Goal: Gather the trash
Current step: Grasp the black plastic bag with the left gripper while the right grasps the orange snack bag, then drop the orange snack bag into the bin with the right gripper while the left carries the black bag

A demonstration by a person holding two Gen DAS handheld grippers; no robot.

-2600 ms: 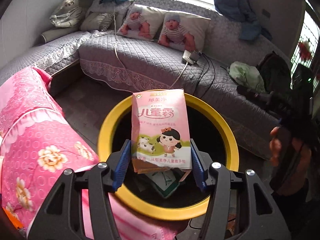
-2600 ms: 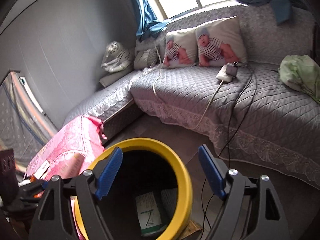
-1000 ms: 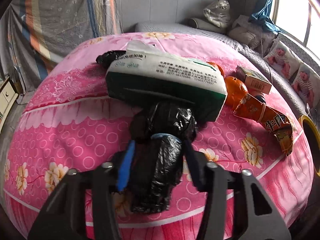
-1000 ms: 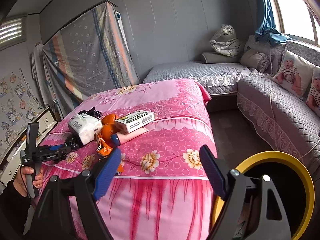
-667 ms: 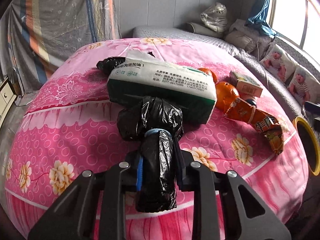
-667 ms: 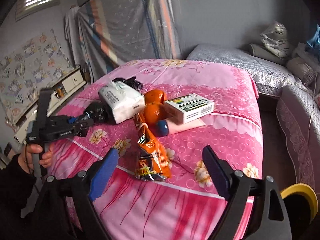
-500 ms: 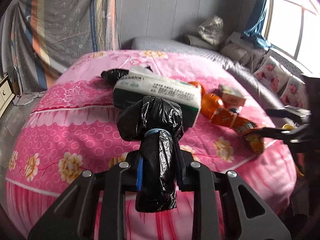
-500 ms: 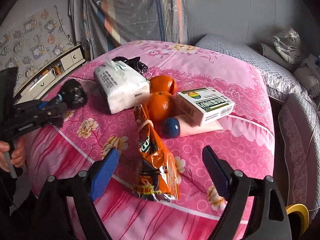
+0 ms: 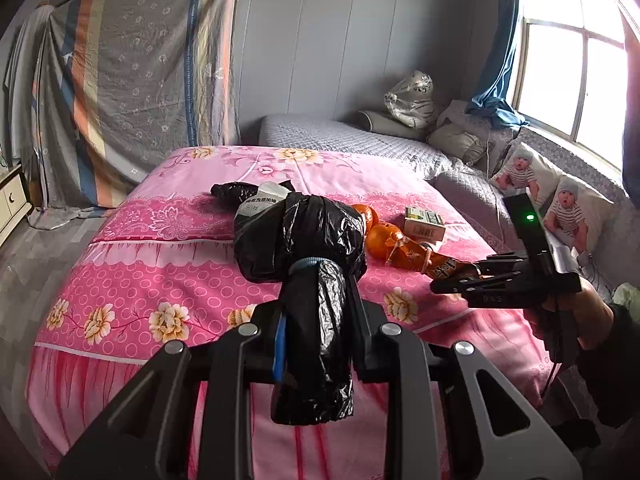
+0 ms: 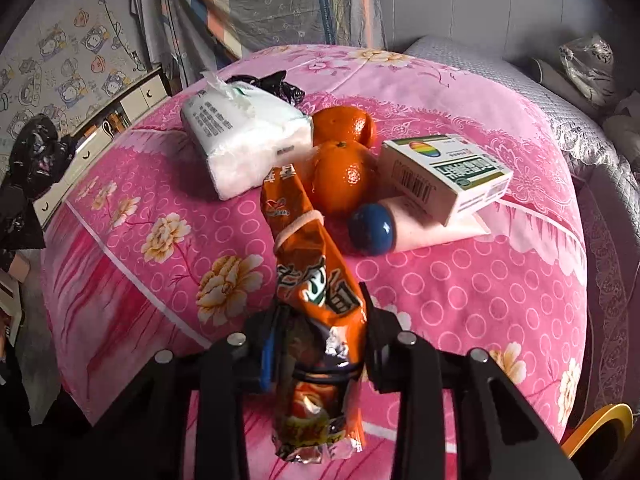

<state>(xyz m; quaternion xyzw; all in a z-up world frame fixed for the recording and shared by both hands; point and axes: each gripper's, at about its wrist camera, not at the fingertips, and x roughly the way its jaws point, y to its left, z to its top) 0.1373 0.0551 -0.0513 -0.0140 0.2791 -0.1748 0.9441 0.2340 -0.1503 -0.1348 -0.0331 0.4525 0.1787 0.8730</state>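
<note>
1. Left gripper [image 9: 316, 312] has its fingers clamped on a tied black trash bag [image 9: 308, 248], lifted above the pink bed [image 9: 168, 276].
2. Right gripper [image 10: 320, 344] pinches an orange snack wrapper [image 10: 308, 264], probably barely off the bed, just beside the oranges [image 10: 340, 176].

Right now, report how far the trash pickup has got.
Done: cannot tell; the bin's inside is hidden. In hand: left gripper clamps a black bag; right gripper clamps the orange wrapper. Left: binning both; another black bag lies behind the tissues.
</note>
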